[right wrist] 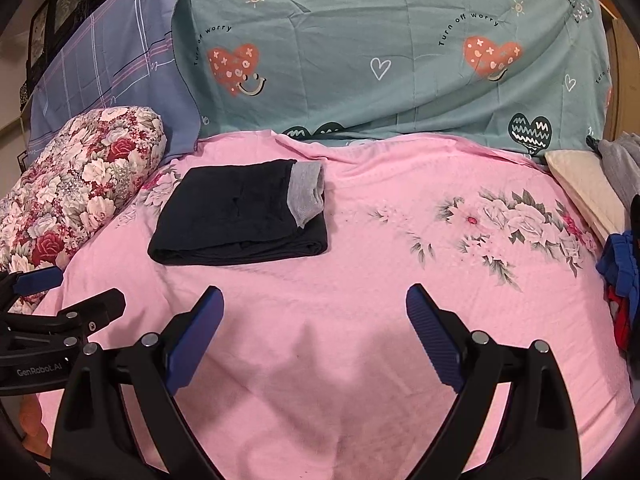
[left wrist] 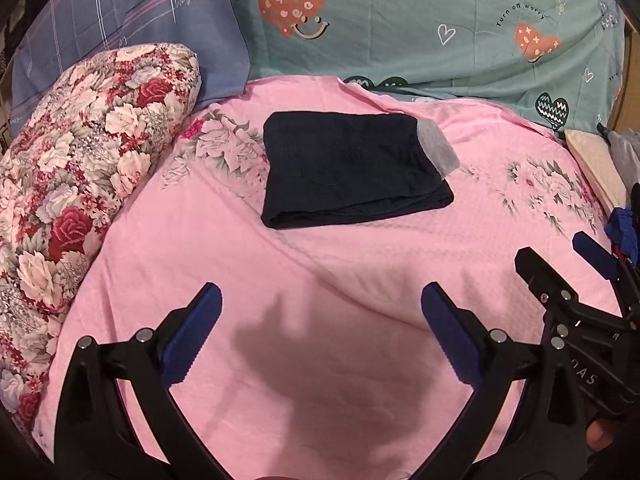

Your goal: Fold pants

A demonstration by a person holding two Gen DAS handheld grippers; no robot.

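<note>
- left gripper (left wrist: 321, 332): jaws wide apart, nothing between them, blue pads facing each other above bare pink sheet (left wrist: 340, 280); its shadow falls on the sheet just under it.
- right gripper (right wrist: 315, 334): jaws also spread wide, holding nothing, over the sheet's near part.
- Each gripper shows at the edge of the other's view, so they sit side by side, close but apart.
- pants (right wrist: 236, 216): dark navy, folded into a compact rectangle, lying flat on the sheet ahead of both grippers, well clear of the fingers. In the right wrist view they sit left of centre.
- grey cuff (right wrist: 306, 192): sticks out at the folded pants' far right corner.
- floral pillow (left wrist: 80, 160): left of the pants, near but not touching.
- teal duvet (right wrist: 400, 60) with heart prints behind; blue plaid pillow (left wrist: 120, 20) at back left.
- Cream cushion (right wrist: 580, 188) and a pile of blue and red clothes (right wrist: 622, 280) at the right edge.
</note>
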